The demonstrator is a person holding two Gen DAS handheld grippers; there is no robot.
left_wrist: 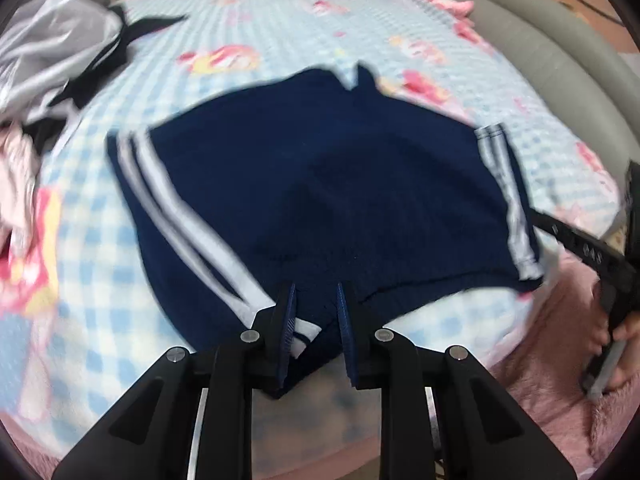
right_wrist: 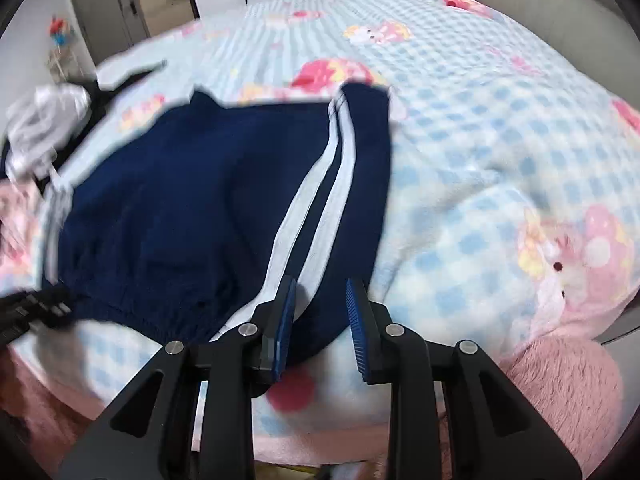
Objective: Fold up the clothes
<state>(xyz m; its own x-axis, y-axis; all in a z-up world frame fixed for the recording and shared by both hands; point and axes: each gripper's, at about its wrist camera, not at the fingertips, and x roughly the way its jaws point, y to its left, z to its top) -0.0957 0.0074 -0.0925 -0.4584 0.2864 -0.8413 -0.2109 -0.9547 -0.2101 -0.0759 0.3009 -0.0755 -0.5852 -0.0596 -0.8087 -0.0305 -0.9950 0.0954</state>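
Shorts (left_wrist: 320,184), navy with two white side stripes down each outer edge, spread flat on a bed, waistband toward the near edge, leg hems toward the far side.

Blanket (left_wrist: 280,24), pale blue check with pink cartoon prints, covering the bed beneath the shorts; a pink fleecy layer (right_wrist: 568,392) shows under its near edge.

Left gripper (left_wrist: 316,320), black with blue ribbed pads, at the near left corner of the shorts. The waistband corner with its stripe ends lies bunched between the pads; the jaws stand narrowly apart around it, and whether the pads press the cloth cannot be told.

Right gripper (right_wrist: 320,320), same build, at the near right corner of the shorts. Its left pad lies against the stripes; navy cloth sits in the gap, which is plainly open, with the right pad standing clear of the cloth. In the left wrist view this gripper (left_wrist: 532,216) reaches in from the right to the striped edge, held by a hand (left_wrist: 620,344).

Clothes pile (left_wrist: 52,64), grey-silver, black and pale pink items, heaped at the far left of the bed, apart from the shorts.

Bed frame (left_wrist: 560,56), grey padded rim, curving along the right side.

Both views are motion-blurred.
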